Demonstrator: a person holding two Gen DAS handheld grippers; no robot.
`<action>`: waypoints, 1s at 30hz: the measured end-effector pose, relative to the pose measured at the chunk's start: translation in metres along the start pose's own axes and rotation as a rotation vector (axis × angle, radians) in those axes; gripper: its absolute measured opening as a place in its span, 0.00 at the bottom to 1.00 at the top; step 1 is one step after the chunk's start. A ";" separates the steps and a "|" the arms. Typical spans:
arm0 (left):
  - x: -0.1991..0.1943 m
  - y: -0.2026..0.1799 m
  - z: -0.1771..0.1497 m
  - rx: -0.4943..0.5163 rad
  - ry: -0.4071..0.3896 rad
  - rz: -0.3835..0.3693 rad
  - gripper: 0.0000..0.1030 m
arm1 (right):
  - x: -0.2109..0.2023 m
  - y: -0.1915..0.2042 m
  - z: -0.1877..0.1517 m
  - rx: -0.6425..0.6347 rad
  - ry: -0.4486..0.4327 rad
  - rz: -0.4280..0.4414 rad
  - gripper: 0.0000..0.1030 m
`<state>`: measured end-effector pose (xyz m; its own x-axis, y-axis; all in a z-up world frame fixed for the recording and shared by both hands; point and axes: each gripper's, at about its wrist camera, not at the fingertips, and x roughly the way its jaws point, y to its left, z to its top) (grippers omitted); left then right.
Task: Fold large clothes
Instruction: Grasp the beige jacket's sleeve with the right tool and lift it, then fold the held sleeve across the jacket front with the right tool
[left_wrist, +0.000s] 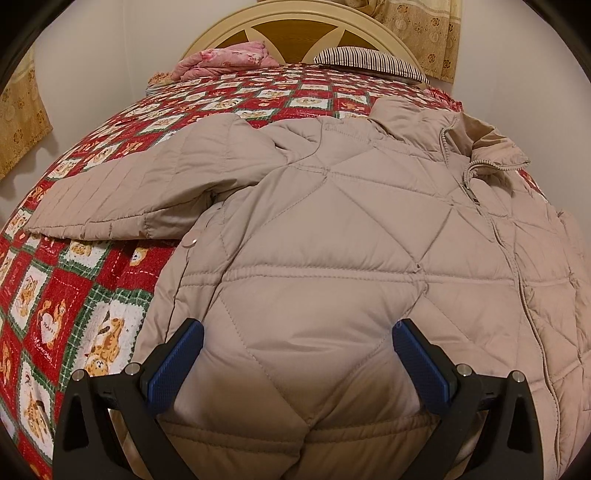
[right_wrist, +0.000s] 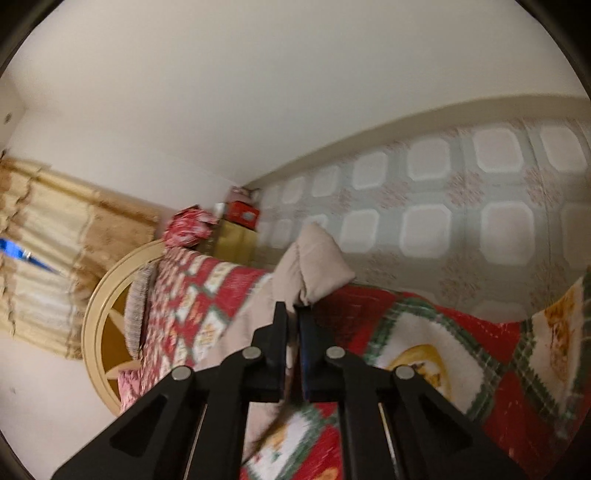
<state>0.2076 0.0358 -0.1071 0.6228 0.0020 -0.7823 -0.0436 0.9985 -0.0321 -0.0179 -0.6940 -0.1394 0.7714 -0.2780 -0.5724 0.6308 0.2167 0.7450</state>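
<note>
A beige quilted jacket (left_wrist: 332, 221) lies front up on the bed, zip (left_wrist: 469, 184) towards the right and one sleeve (left_wrist: 110, 195) stretched out to the left. My left gripper (left_wrist: 298, 326) stands open low over the jacket's lower panel, its blue pads (left_wrist: 177, 365) wide apart on either side of a puffed section. In the right wrist view, my right gripper (right_wrist: 293, 308) is shut on a beige fold of the jacket (right_wrist: 314, 258), which sticks up beyond the fingertips at the bed's edge. That view is tilted and blurred.
A red, white and green patchwork blanket (left_wrist: 74, 295) covers the bed. At its head are a cream headboard (left_wrist: 295, 22), a folded pink cloth (left_wrist: 225, 59) and a striped pillow (left_wrist: 369, 61). Patterned floor tiles (right_wrist: 443, 203) and gold curtains (right_wrist: 55, 240) lie beyond the bed.
</note>
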 end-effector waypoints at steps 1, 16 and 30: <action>0.000 0.000 0.000 0.000 0.000 0.000 0.99 | -0.005 0.008 0.000 -0.025 -0.002 0.010 0.09; -0.001 0.004 -0.001 -0.022 -0.004 -0.029 0.99 | -0.070 0.242 -0.169 -0.742 0.159 0.331 0.08; -0.009 0.021 -0.001 -0.112 -0.047 -0.137 0.99 | 0.057 0.281 -0.451 -0.947 0.772 0.449 0.08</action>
<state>0.2002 0.0567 -0.1017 0.6647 -0.1286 -0.7359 -0.0407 0.9774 -0.2076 0.2408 -0.2263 -0.1167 0.5774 0.5288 -0.6221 -0.1241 0.8099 0.5732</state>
